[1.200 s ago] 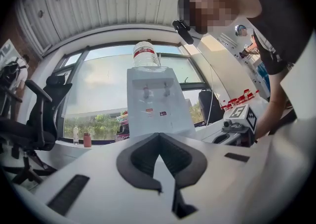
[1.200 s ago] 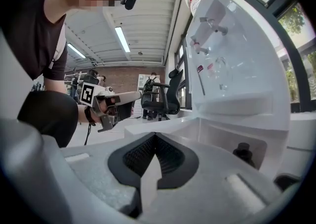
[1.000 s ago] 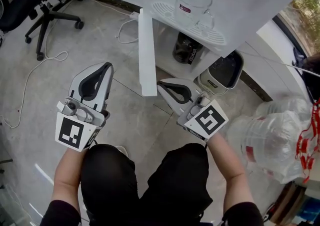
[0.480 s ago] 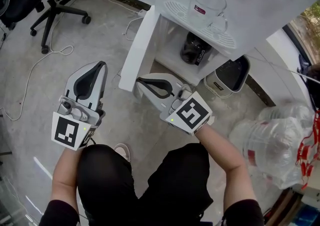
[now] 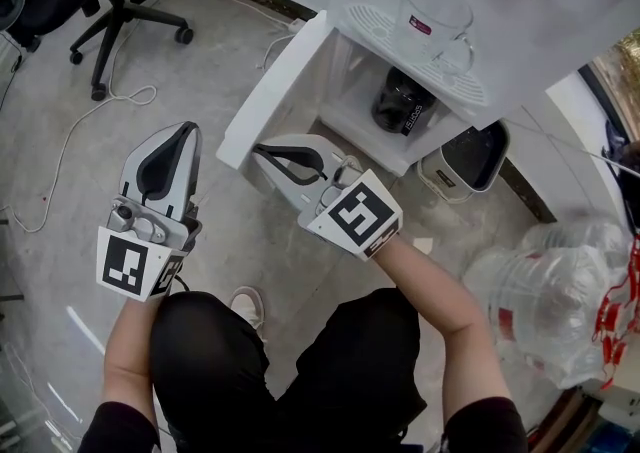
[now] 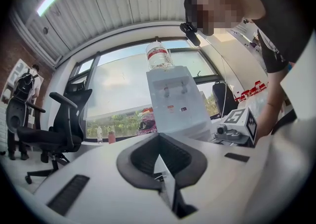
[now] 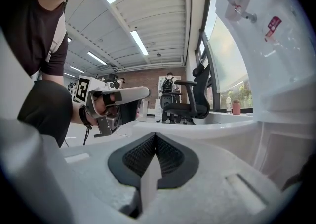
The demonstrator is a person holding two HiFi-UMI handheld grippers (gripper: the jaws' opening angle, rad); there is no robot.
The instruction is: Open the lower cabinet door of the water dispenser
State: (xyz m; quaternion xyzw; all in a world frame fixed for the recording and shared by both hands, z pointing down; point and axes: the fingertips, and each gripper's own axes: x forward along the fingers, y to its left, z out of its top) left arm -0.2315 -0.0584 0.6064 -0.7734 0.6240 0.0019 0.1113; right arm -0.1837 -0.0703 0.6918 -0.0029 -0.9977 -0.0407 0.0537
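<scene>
White flat lower cabinet door (image 5: 275, 86) stood open | right gripper (image 5: 259, 148) jaws together, empty, beside door's edge | left gripper (image 5: 189, 127) jaws together, empty

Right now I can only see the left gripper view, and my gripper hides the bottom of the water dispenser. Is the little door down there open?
Observer: Yes. In the head view the lower cabinet door stands wide open.
Operator: Ooh, is anything inside?
Observer: A dark container stands inside, upright.
Operator: I can see my other gripper's cube. What is that gripper doing?
Observer: The right gripper is shut, with its tip right by the door's free edge. I cannot tell if it touches the door.
</scene>
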